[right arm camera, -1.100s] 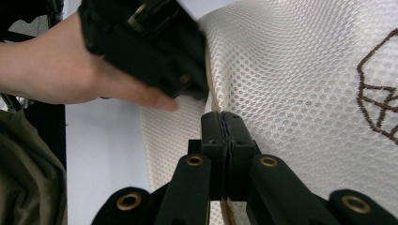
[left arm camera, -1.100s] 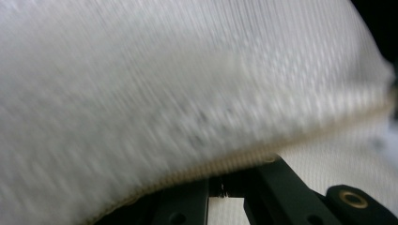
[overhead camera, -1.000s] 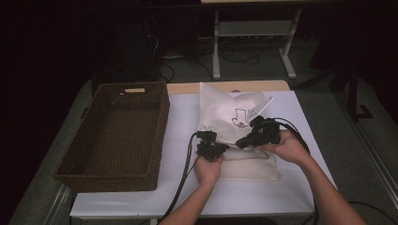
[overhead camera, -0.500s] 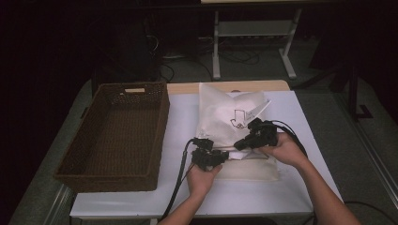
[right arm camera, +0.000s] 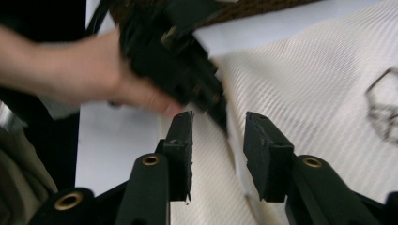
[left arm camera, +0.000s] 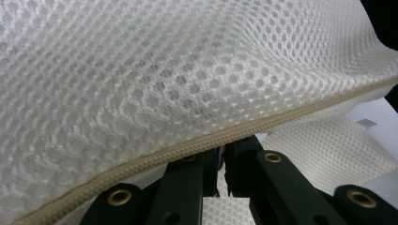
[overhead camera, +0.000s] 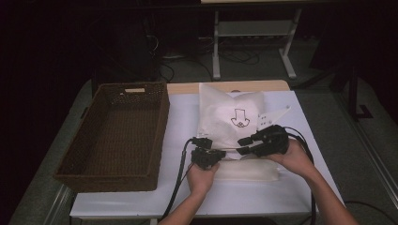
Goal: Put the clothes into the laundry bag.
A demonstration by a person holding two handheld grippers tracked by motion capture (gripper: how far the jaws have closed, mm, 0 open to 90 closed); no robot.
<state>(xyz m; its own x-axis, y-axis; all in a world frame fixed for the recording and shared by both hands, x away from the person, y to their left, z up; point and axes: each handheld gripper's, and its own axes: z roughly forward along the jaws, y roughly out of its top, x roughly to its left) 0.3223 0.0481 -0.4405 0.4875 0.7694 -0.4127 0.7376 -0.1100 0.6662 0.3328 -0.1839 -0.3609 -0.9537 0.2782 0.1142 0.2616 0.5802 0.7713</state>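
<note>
From my seat the wicker basket walled off the table's nine o'clock side, its rim standing high. Between basket and mesh laundry bag a bare strip ran toward twelve, wide enough to pass. The left gripper and right gripper crowded the bag's near edge at six; at three the tabletop lay open.

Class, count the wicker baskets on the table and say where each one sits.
1. The basket sits on the left side of the table, apart from the white mesh bag to its right.
</note>
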